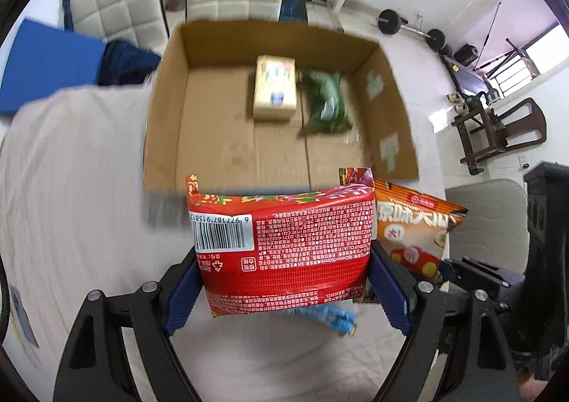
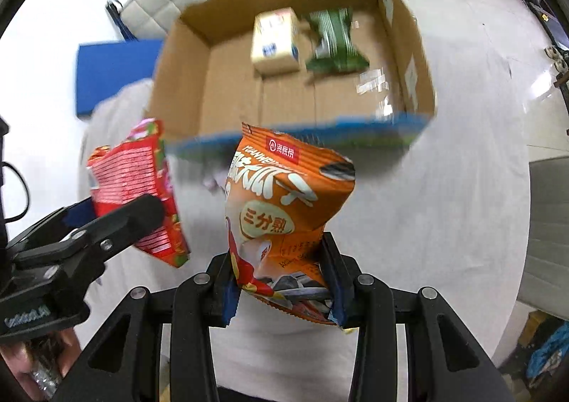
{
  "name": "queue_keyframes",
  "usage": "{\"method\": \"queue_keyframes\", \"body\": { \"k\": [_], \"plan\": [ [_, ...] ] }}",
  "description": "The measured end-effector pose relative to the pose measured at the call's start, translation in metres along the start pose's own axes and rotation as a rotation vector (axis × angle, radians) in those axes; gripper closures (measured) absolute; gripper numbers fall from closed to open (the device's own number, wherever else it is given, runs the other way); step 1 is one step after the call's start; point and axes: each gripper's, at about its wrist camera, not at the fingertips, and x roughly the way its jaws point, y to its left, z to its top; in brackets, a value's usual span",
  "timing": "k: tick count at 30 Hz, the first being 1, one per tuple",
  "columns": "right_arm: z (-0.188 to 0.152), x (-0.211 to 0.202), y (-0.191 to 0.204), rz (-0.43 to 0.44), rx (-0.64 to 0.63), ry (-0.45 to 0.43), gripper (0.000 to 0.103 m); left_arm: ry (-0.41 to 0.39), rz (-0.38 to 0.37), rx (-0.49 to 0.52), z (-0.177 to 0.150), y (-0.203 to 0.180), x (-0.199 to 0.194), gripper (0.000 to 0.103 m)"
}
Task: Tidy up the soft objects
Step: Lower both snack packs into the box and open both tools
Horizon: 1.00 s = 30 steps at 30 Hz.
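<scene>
Two snack packets pinched in my tongs, held up in front of the open box.

My left tongs [image 1: 284,281] squeeze a glossy red foil packet [image 1: 281,242] by its sides, back face up, showing a white barcode panel, dense small print and a flowered strip along its top seal. My right tongs [image 2: 282,290] clamp the lower end of a puffy orange foil snack bag [image 2: 284,210] with white lettering and a red logo tab; it stands upright and creased at the waist. Both hang above the desk covered with a pale cloth [image 1: 71,188], side by side, near the front edge of the brown open cardboard box [image 1: 227,138]. Inside the box, at the far end, lie a cream rectangular pack [image 1: 274,89] and a green crinkled packet [image 1: 325,99], close together.
</scene>
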Motion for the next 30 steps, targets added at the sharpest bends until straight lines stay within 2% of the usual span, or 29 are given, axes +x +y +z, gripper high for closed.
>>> {"method": "queue_keyframes", "body": {
  "k": [3, 8, 16, 21, 26, 30],
  "plan": [
    [0.033, -0.009, 0.009, -0.002, 0.002, -0.038, 0.061, -0.023, 0.018, 0.019, 0.03, -0.003, 0.001, 0.018],
    [0.091, 0.0, 0.01, -0.029, 0.028, -0.065, 0.061, -0.017, 0.057, -0.009, 0.086, 0.011, 0.022, 0.018],
    [0.156, 0.054, -0.009, -0.098, 0.075, 0.002, 0.061, 0.057, 0.15, -0.037, 0.153, 0.043, 0.076, 0.018],
    [0.172, 0.086, -0.016, -0.127, 0.088, 0.048, 0.061, 0.119, 0.178, -0.038, 0.176, 0.055, 0.11, 0.018],
    [0.179, 0.113, -0.021, -0.142, 0.095, 0.093, 0.061, 0.17, 0.186, -0.033, 0.186, 0.06, 0.138, 0.018],
    [0.178, 0.127, -0.023, -0.155, 0.087, 0.123, 0.061, 0.176, 0.211, -0.017, 0.189, 0.062, 0.15, 0.018]
  ]
}}
